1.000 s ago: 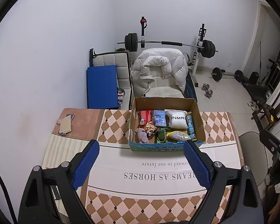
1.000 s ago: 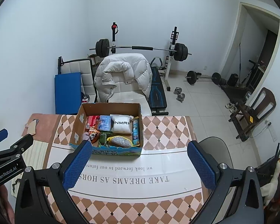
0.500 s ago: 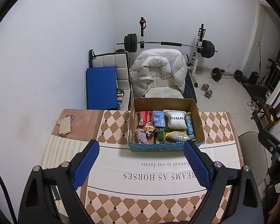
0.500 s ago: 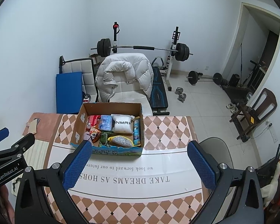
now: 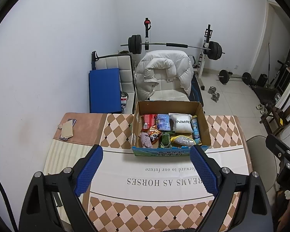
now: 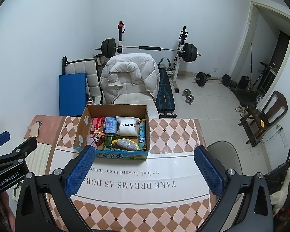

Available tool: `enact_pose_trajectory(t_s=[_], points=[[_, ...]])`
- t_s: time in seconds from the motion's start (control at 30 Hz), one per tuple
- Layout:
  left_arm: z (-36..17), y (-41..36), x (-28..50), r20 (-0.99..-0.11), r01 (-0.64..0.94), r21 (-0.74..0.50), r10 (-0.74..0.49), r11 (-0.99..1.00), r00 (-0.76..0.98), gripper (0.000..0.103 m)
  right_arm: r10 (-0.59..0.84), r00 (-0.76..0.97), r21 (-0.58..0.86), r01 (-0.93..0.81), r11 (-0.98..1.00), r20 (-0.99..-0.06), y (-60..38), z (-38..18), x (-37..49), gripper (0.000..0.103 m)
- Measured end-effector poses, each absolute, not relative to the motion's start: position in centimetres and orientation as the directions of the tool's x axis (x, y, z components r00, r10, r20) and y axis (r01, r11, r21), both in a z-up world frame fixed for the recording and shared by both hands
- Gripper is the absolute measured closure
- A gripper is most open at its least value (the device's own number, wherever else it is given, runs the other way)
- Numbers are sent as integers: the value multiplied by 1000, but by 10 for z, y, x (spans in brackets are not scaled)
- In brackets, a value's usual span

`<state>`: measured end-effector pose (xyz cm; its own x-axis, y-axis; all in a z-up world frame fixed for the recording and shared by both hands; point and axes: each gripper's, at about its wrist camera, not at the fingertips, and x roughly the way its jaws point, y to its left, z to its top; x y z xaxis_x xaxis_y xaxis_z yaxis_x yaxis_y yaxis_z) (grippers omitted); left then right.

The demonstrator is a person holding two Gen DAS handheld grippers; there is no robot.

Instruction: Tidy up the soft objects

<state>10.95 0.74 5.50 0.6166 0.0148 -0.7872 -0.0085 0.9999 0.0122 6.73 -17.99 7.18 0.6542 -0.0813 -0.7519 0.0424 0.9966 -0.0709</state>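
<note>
Both the left gripper [image 5: 146, 158] and the right gripper [image 6: 145, 159] hover over the table's near edge, jaws wide apart and empty. Beyond them, toward the far edge, sits the cardboard box [image 5: 171, 152] of soft things, its long side facing them, nearer the left gripper

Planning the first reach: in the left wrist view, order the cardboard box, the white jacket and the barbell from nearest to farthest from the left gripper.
From the left gripper:
1. Cardboard box, on the table just beyond the fingertips.
2. White jacket, draped over the chair behind the table.
3. Barbell, on its rack by the back wall.
</note>
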Motion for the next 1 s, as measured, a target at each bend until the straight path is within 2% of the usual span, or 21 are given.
enact_pose_trajectory(t_s=[1.0], points=[[57,8,109,-784,8,12,5,1000,621,11,-81,655,-72,40,997,-752,-179,72,67,0]])
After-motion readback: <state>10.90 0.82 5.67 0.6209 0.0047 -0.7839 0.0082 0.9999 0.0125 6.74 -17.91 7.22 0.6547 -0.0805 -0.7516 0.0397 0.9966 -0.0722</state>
